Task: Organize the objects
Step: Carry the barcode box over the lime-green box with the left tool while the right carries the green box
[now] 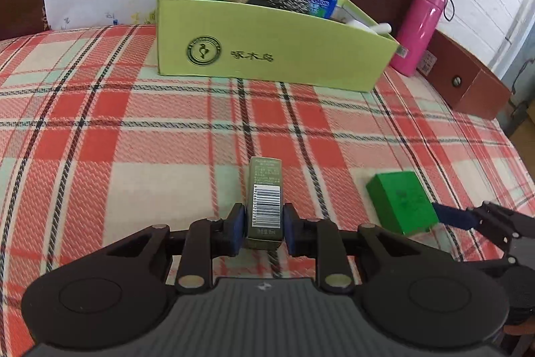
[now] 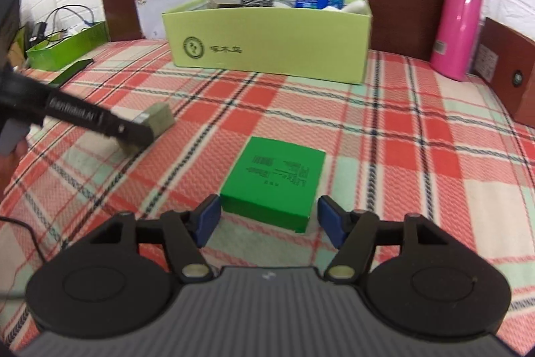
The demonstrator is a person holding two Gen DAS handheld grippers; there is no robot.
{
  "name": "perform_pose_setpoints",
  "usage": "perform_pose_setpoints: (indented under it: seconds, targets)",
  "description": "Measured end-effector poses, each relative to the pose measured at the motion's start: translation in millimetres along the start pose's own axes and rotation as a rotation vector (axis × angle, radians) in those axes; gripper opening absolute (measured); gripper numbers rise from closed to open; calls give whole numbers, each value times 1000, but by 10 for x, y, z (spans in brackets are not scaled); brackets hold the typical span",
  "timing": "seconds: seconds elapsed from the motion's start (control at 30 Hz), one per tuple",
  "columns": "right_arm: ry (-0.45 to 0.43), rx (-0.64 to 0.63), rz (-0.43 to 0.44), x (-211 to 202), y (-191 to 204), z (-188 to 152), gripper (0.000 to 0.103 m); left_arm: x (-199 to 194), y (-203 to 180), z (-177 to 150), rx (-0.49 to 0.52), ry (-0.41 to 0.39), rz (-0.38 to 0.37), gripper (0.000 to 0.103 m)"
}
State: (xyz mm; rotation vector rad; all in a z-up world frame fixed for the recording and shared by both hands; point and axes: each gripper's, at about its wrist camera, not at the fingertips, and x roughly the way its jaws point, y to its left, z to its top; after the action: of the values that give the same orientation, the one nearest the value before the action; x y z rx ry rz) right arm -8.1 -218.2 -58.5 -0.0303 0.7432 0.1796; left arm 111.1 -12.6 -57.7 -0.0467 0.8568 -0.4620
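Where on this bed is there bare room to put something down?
The widest free stretch is the plaid blanket between the yellow-green box and the green box. Another lies left of the olive carton held by the left hand-held gripper. The yellow-green box is crammed, and around the green box the open right hand-held gripper crowds in.

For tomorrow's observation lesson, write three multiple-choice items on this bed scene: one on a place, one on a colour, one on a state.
1. Where does the pink flask stand?
A. right of the yellow-green box
B. inside it
C. left of it

2. What colour is the flat carton before the right gripper?
A. blue
B. green
C. white

3. The left gripper is:
A. open, empty
B. shut on the barcoded carton
C. out of view

Answers: 1 A, it stands beyond the box's right end. 2 B, its faces are green. 3 B, both jaws press the carton's sides.
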Motion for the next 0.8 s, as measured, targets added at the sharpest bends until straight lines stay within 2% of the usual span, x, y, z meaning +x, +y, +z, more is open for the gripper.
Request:
perform_pose_setpoints:
  seconds: [0.1, 0.2, 0.43, 0.67, 0.8]
  targets:
    - [-11, 16, -12, -17, 22, -6, 77, 8, -67, -10, -10, -6, 30, 36]
    - [-16, 20, -21, 1, 56, 2, 78, 13, -87, 8, -8, -5, 63, 37]
    - [-17, 62, -40, 81, 57, 20, 77, -8, -83, -29, -18, -11, 74, 37]
    - [-23, 80, -56, 107, 34, 33, 71, 6, -75, -29, -31, -13, 73, 37]
    - [-29, 82, -51, 115, 42, 29, 64, -2, -52, -53, -42, -25, 62, 37]
